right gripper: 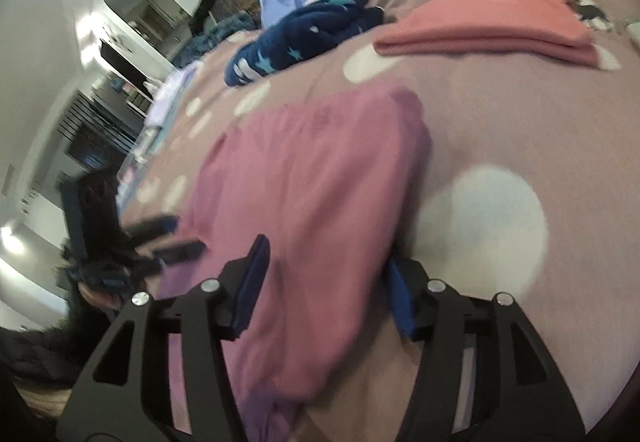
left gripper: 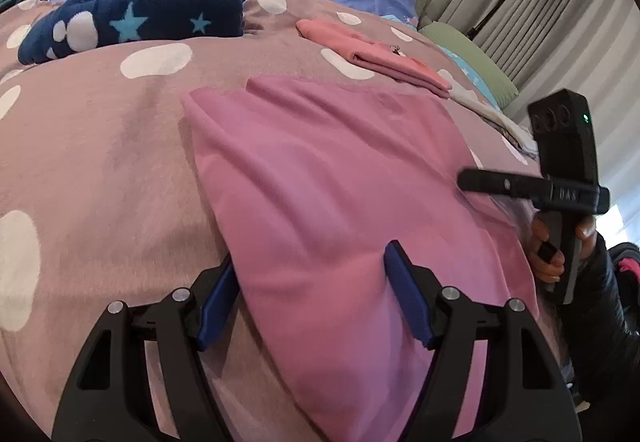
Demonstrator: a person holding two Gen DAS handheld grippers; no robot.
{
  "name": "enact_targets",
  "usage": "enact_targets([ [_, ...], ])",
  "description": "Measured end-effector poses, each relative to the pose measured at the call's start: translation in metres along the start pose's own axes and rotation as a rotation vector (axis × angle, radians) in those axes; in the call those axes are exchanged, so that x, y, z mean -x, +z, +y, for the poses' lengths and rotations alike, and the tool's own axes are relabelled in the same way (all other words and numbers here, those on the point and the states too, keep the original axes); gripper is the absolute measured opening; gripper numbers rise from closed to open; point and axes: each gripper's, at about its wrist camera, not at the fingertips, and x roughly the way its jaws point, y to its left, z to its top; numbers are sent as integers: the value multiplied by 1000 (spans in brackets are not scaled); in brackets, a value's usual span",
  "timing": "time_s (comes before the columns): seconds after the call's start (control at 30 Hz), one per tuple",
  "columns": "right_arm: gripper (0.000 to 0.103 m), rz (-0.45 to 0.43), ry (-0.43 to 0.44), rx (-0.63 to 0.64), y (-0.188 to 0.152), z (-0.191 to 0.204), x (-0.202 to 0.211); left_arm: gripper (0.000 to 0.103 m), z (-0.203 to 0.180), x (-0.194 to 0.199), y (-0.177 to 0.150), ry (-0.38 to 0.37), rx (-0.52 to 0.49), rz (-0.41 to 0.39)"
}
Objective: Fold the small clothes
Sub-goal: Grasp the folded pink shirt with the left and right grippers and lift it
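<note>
both grippers straddle the pink garment (left gripper: 340, 178) on the bed.

The pink cloth (right gripper: 312, 210) is blurry in the right wrist view, and its near end runs off the bottom edge. The left gripper (right gripper: 160, 238) there is a dark smear. The small picture on the folded coral cloth (left gripper: 376, 56) is too tiny to read

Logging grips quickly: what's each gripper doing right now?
Left gripper: open, straddling the pink garment.
Right gripper: open, garment between its fingers.
</note>
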Motion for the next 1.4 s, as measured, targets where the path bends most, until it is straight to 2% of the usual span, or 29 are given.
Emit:
enact_targets([
  [0.07,47,9,35,-24,6,-5,-9,72,2,-2,3,-12,9,-1],
  [0.2,47,23,14,15,9,3,-21,69,5,-3,3,-17,12,-7],
  [0.33,47,21,-12,29,2,8,-13,59,2,3,-1,18,13,-12],
  [0.53,42,36,-48,56,-6,10,-10,57,-5,-1,1,73,-4,3],
  [0.6,34,25,-61,45,-1,11,-15,46,-9,-5,6,102,-11,-8],
  [0.63,28,20,-77,50,0,13,-18,33,-13,-5,9,114,-21,-16],
  [0.67,25,16,-94,56,0,17,-20,25,-19,-3,11,144,-48,-29],
  [0.7,23,3,-125,72,-1,24,-19,23,-26,0,11,168,-79,-39],
  [0.77,20,-31,-180,121,-3,42,-12,21,-42,10,10,213,-165,-76],
  [0.83,19,-105,-211,198,-6,66,9,20,-61,27,11,242,-249,-131],
  [0.97,19,-241,-245,256,-7,96,54,20,-93,71,25,247,-312,-266],
  [1.07,19,-360,-266,279,-7,115,95,20,-113,91,39,237,-347,-329],
  [1.23,19,-488,-352,334,6,136,146,20,-159,104,82,249,-420,-391],
  [1.4,19,-585,-402,355,45,136,195,20,-193,112,135,243,-446,-461],
])
